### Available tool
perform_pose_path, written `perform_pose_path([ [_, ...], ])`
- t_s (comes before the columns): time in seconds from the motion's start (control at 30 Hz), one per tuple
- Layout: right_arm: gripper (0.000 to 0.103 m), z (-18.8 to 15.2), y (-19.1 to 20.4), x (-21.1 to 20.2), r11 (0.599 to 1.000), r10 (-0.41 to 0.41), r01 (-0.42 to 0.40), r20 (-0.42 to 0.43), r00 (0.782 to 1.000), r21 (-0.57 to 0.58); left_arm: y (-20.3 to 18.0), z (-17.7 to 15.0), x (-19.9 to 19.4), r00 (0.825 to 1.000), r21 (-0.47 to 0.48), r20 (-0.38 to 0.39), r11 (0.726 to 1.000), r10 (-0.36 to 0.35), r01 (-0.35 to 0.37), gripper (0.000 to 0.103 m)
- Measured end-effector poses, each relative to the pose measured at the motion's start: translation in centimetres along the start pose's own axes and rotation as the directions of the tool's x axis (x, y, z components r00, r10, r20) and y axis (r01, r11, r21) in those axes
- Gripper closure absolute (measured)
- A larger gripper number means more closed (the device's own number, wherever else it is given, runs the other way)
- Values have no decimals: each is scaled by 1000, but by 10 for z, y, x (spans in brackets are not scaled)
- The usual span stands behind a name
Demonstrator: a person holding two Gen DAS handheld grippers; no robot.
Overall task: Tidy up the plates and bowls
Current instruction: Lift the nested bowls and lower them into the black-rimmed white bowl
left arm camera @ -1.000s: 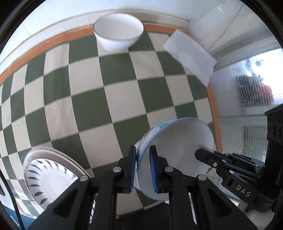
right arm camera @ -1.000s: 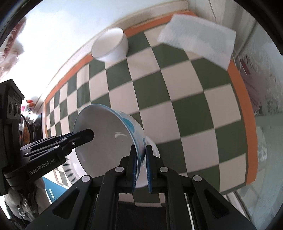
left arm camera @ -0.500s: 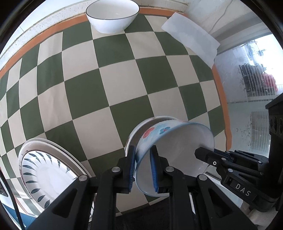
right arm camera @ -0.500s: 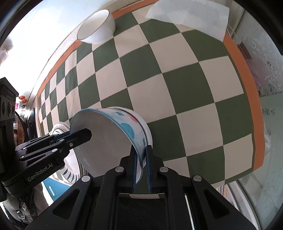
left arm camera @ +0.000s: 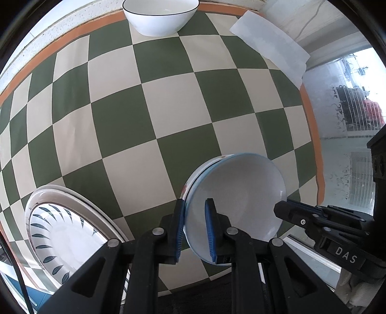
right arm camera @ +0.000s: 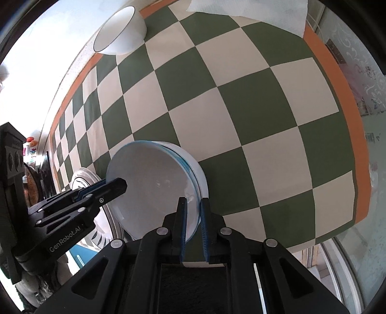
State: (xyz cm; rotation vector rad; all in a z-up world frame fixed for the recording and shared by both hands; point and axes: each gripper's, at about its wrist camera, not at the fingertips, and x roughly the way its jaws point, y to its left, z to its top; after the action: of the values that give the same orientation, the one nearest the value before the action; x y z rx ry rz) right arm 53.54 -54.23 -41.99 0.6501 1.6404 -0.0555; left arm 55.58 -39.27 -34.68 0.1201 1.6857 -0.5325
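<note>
A blue-rimmed bowl [left arm camera: 236,203] with a painted outside sits nested in another bowl on the checkered cloth; it also shows in the right wrist view [right arm camera: 154,190]. My left gripper [left arm camera: 195,231] straddles its near-left rim with the pads slightly apart. My right gripper [right arm camera: 192,227] straddles the opposite rim, with a small gap at the pads. A stack of white plates with dark leaf marks [left arm camera: 65,229] lies at the near left. A plain white bowl with a dark rim [left arm camera: 160,17] stands at the far edge, also in the right wrist view [right arm camera: 120,31].
A white paper towel [left arm camera: 270,50] lies at the far right corner of the cloth, also in the right wrist view [right arm camera: 251,14]. The cloth's orange border [left arm camera: 311,125] marks the table's right edge, with a glass door beyond it.
The two grippers lowered the tilted painted bowl down into the bowl under it, so it now sits level and nested. Both jaws have loosened a little around the rim.
</note>
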Motion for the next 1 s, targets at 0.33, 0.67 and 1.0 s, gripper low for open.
perform_pose_path([
  [0.33,89,4,2,2,1000,2,-3,-27,1000,-22,7,-3,-14,999,-30,18,999,-31,31,88],
  [0.67,84,34,8,-51,997,68,-65,70,995,-46,56,55,-76,975,-217,214,971,-58,105,73],
  [1.0,70,162,65,-63,976,174,-146,182,968,-160,111,173,-59,972,-364,223,919,-74,153,73],
])
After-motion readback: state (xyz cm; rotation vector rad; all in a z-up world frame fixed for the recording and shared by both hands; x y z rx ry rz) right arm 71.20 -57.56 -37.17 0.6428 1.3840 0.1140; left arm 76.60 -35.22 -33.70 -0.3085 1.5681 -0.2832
